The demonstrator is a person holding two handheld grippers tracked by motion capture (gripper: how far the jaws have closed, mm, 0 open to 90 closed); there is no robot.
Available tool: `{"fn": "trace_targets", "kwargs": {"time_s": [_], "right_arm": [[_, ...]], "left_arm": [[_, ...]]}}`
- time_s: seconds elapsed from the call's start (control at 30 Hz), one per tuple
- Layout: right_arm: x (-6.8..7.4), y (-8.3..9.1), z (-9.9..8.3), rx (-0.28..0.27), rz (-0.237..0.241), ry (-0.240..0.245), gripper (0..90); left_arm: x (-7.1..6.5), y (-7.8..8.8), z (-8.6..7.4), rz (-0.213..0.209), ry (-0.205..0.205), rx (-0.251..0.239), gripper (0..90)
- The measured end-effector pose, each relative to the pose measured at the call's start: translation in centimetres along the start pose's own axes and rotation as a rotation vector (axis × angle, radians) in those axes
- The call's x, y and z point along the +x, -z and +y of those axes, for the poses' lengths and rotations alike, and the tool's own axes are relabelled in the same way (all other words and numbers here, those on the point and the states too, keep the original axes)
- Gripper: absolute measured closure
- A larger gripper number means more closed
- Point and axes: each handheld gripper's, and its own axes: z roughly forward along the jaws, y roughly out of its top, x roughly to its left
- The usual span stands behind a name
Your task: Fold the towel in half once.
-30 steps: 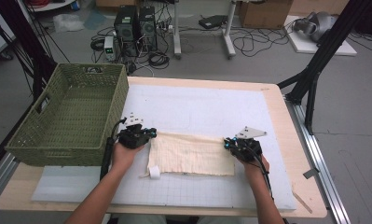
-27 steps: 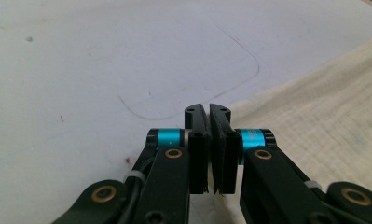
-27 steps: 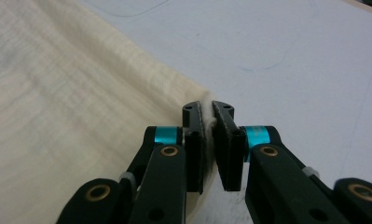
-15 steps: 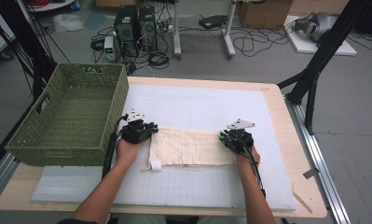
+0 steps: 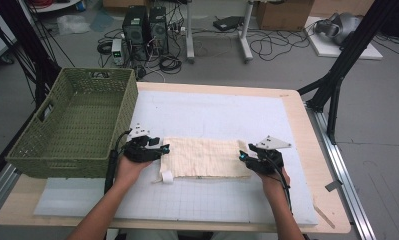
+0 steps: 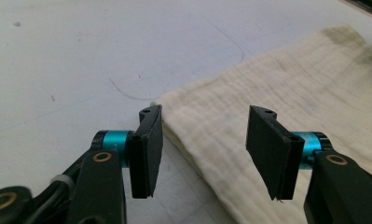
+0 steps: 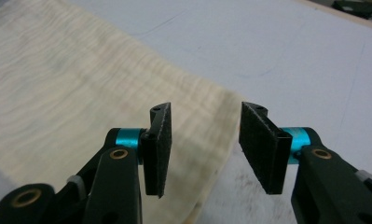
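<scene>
A cream folded cloth lies flat on the white mat, a small white tag at its near left corner. My left gripper is at the cloth's left end. In the left gripper view the left gripper is open over the cloth's edge. My right gripper is at the right end. In the right gripper view the right gripper is open above the cloth's corner. Both pairs of jaws have just been opening, and the pads press on nothing.
A green woven basket stands on the table's left side, close to my left hand. The wooden table edge borders the mat on the right. Computers and cables lie on the floor beyond the table.
Both grippers were shut on the cloth's ends and carried it slightly farther from the person. Their jaws have now opened, and the hands have drawn back a little outward.
</scene>
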Motion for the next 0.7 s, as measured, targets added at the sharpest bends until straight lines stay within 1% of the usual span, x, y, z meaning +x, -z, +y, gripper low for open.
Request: {"fn": "trace_targets", "kwargs": {"time_s": [0.1,0.13,0.17,0.23,0.27,0.33,0.37,0.4,0.43,0.5,0.57,0.6,0.67,0.7], "right_arm": [[0.6,0.9,-0.9,0.004,0.024,0.02,57.4],[0.8,1.1,-1.2,0.003,0.029,0.02,58.1],[1.0,1.4,-1.6,0.002,0.055,0.009,59.3],[1.4,1.7,-2.2,0.011,0.084,0.026,61.6],[1.7,1.8,-2.4,0.02,0.103,0.035,63.2],[2.1,1.7,-2.8,0.049,0.12,0.066,68.0],[2.3,1.7,-3.0,0.072,0.123,0.077,71.6],[2.4,1.7,-3.1,0.099,0.112,0.097,72.3],[2.3,1.8,-3.3,0.098,0.111,0.097,74.5],[2.2,2.1,-3.4,0.107,0.109,0.084,75.3],[2.2,2.4,-3.6,0.11,0.114,0.071,74.3],[2.2,2.4,-3.6,0.105,0.113,0.065,72.5],[2.1,2.7,-3.6,0.077,0.112,0.052,68.3],[2.0,2.8,-3.5,0.055,0.107,0.041,67.0]], "left_arm": [[-0.3,0.5,-0.4,-0.013,-0.004,0.002,48.5],[-0.3,0.6,-0.6,-0.02,-0.007,0.017,48.9],[-0.4,0.7,-0.6,-0.027,-0.01,0.028,49.4],[-0.7,0.9,-0.9,-0.037,-0.02,0.031,51.7],[-0.8,0.9,-1.0,-0.041,-0.028,0.042,52.9],[-1.2,1.0,-1.3,-0.051,-0.046,0.051,56.0],[-1.4,1.0,-1.5,-0.05,-0.052,0.058,57.1],[-1.5,1.1,-1.6,-0.058,-0.058,0.062,58.2],[-1.6,1.1,-1.7,-0.062,-0.058,0.062,60.2],[-1.9,1.1,-2.0,-0.068,-0.07,0.071,62.4],[-2.1,1.0,-2.1,-0.06,-0.076,0.085,62.8],[-2.2,0.9,-2.2,-0.05,-0.083,0.1,62.7],[-2.2,0.8,-2.4,-0.028,-0.091,0.12,59.7],[-2.2,0.7,-2.5,-0.016,-0.086,0.128,57.7]]}}
